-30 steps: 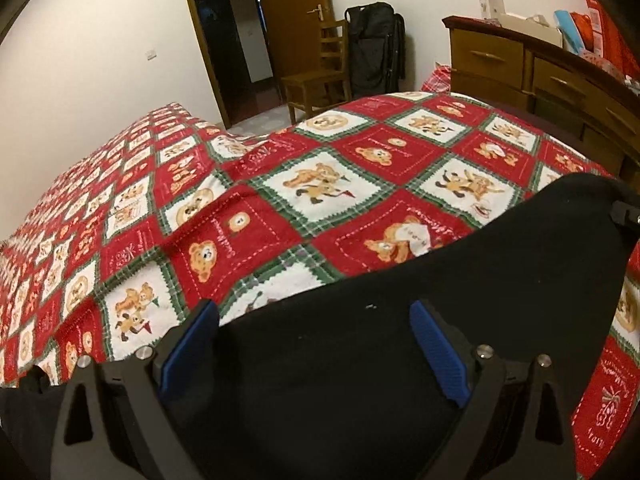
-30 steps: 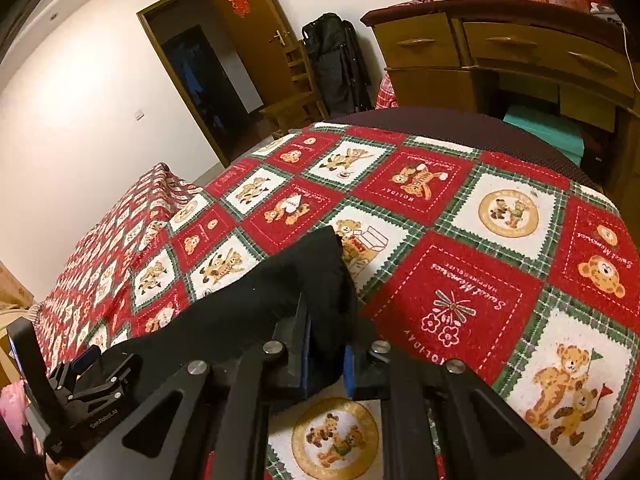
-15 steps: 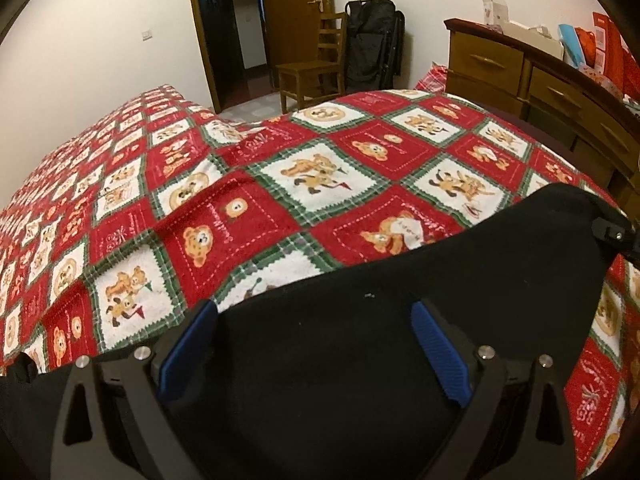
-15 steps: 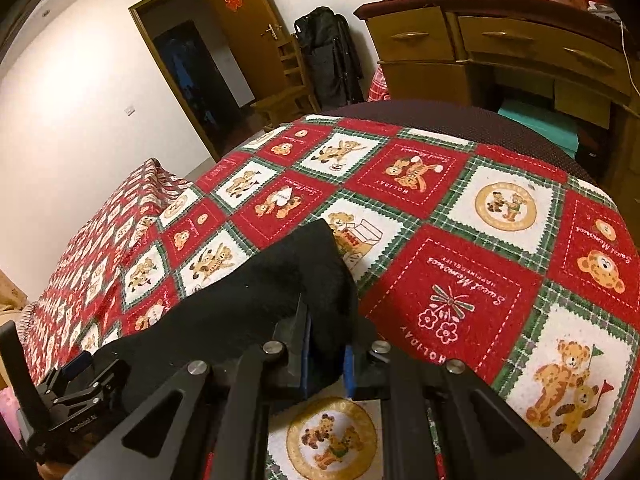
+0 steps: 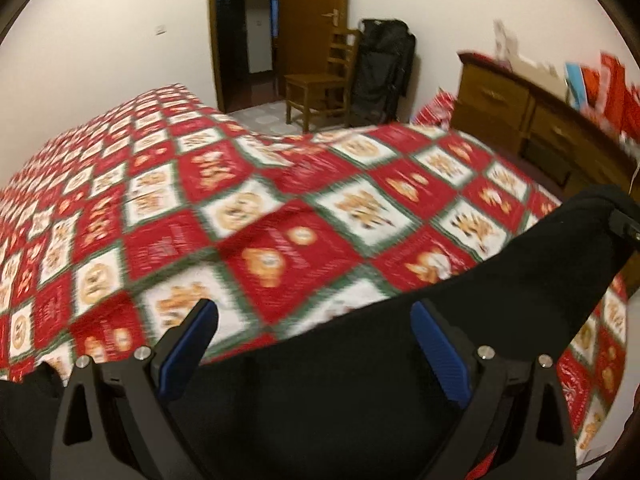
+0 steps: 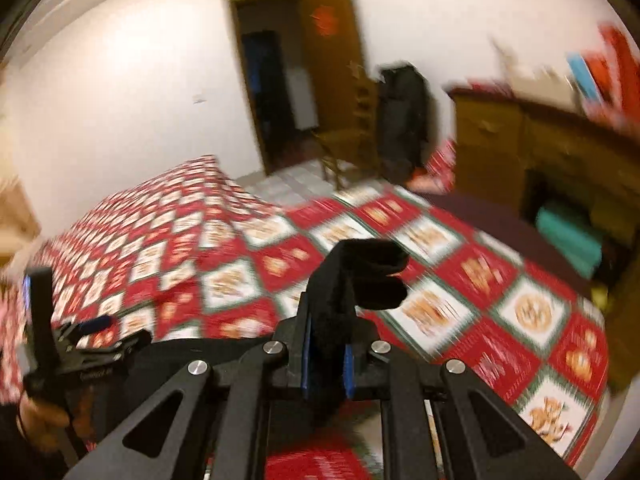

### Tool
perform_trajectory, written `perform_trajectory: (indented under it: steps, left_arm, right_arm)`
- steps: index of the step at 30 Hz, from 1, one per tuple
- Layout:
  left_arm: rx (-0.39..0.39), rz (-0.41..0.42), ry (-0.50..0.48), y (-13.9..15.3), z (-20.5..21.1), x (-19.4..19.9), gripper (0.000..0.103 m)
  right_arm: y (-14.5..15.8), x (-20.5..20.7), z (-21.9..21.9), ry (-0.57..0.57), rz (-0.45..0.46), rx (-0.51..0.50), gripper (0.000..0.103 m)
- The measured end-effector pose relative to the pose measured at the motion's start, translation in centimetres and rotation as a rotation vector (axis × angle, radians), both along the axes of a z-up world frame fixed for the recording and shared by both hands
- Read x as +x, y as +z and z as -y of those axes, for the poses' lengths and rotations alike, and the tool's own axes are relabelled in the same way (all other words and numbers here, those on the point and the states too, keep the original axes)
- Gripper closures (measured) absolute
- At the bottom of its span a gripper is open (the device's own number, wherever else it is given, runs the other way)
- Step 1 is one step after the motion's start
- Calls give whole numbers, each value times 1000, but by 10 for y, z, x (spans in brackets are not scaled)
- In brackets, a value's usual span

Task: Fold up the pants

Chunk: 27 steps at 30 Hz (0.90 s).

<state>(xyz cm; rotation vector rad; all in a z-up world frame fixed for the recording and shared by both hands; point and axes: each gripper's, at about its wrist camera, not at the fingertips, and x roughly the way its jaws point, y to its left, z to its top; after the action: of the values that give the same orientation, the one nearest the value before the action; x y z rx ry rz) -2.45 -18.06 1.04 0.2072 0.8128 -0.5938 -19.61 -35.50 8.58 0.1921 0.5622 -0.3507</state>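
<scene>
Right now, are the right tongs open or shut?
Shut: the right tongs pinch a bunched fold of the black pants between their blue pads.

The black right gripper (image 6: 326,364) clamped a fold of black fabric pants (image 6: 360,272) above the red-and-white patchwork bedspread (image 6: 500,320).

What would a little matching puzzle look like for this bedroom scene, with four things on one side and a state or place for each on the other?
Things:
1. left gripper
2. right gripper
3. pants
4. wooden chair

States or places:
A. black cloth stretched across the quilt
B. fingers spread wide, holding nothing
C. by the open door, beside a black bag
D. clamped on a bunch of dark fabric

Pairs: 1-B, 2-D, 3-A, 4-C
</scene>
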Motion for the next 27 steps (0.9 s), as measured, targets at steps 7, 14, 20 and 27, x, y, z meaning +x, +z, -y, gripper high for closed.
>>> perform_trajectory:
  steps: [7,14,20,27]
  left_arm:
    - [22,22,55,-3,-69,0,4]
    - [21,-13,204,-20,-147,10,4]
    - [18,-39,315,-31,-197,15,4]
    - [24,-44,319,-39,-200,20,4]
  right_arm:
    - [-2,40,-117,296,-23,-149,91]
    - [-81,69,-236,601,-142,-281,91]
    - [-134,65,-279,728,-239,-415,91]
    - [-143,68,-279,756,-259,-393,69]
